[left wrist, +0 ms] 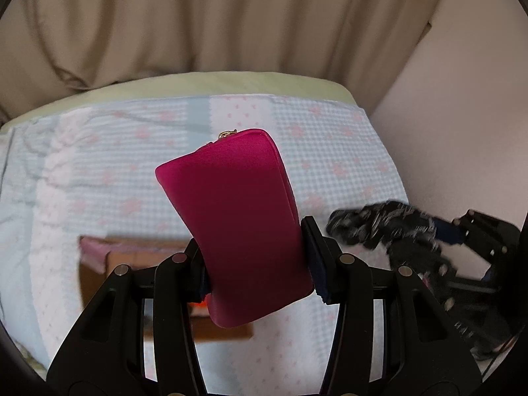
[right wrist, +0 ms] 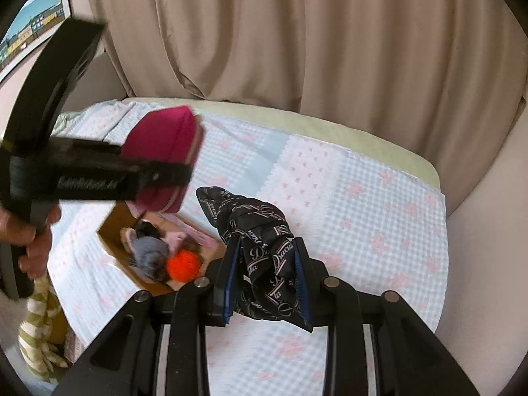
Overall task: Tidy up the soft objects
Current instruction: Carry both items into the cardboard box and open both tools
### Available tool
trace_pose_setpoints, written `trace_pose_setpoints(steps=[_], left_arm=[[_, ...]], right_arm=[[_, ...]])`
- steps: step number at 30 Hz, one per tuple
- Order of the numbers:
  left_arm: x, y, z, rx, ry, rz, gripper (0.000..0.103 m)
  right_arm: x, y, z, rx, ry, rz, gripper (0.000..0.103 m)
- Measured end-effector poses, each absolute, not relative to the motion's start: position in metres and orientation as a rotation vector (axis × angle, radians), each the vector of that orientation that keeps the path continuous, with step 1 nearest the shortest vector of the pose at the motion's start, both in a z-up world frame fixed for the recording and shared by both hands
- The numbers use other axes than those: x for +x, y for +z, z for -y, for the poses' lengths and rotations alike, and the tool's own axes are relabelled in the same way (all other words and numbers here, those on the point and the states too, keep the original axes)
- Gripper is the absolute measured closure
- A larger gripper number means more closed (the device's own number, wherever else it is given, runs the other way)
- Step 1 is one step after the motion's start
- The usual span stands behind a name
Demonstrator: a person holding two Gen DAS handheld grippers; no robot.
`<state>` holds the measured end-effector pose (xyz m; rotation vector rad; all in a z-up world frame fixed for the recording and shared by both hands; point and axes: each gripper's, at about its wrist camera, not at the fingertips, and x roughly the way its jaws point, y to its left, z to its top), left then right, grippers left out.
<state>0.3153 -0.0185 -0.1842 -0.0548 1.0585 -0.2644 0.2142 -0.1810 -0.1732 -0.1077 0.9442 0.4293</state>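
Two grippers are in view: the left gripper (left wrist: 257, 260) and the right gripper (right wrist: 267, 283). One magenta zip pouch (left wrist: 237, 224) and one black printed cloth (right wrist: 264, 247) are held above the bed (right wrist: 363, 198). One cardboard box (right wrist: 114, 231) sits near the bed's left edge, holding one orange pompom (right wrist: 183, 265), one grey soft item (right wrist: 151, 250) and a few others too jumbled to count. One curtain (right wrist: 297, 49) and one framed picture (right wrist: 33, 23) complete the count.

A cardboard box (right wrist: 145, 247) sits on the bed (right wrist: 363, 231), soft things inside it (piled together). A pouch (left wrist: 237, 224) hangs above it, a patterned cloth (right wrist: 264, 250) to its right; curtains (right wrist: 297, 33) hang behind.
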Motion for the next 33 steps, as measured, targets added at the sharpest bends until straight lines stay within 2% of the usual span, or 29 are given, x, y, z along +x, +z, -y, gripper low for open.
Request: trace_pose_setpoints(steps=[7,14,20,28,33], left_arm=[[0.263,-0.172,-0.063,-0.084,-0.224,-1.052,0.06],[0.233,-0.191,-0.143,-0.039,-0.227,-1.096,0.06],[0.235,-0.23,-0.197,0.004,-0.26,-1.166,0.06],[0.26,-0.29,-0.224,0.032,-0.299,-1.263,0.06],[0.272,-0.327,-0.226,0.069,-0.315,-1.311,0.06]], right_arm=[[0.189,-0.151,0.121,-0.056,0.393,-0.952,0.075],[0.18,-0.161,0.053,0.025,0.314,-1.009,0.075],[0.178,-0.194,0.006,0.109,0.217,-1.077,0.075],[0.184,-0.243,-0.019,0.269,0.06,-1.151,0.075],[0.207,-0.275,-0.033,0.235,0.084,-1.209,0.075]])
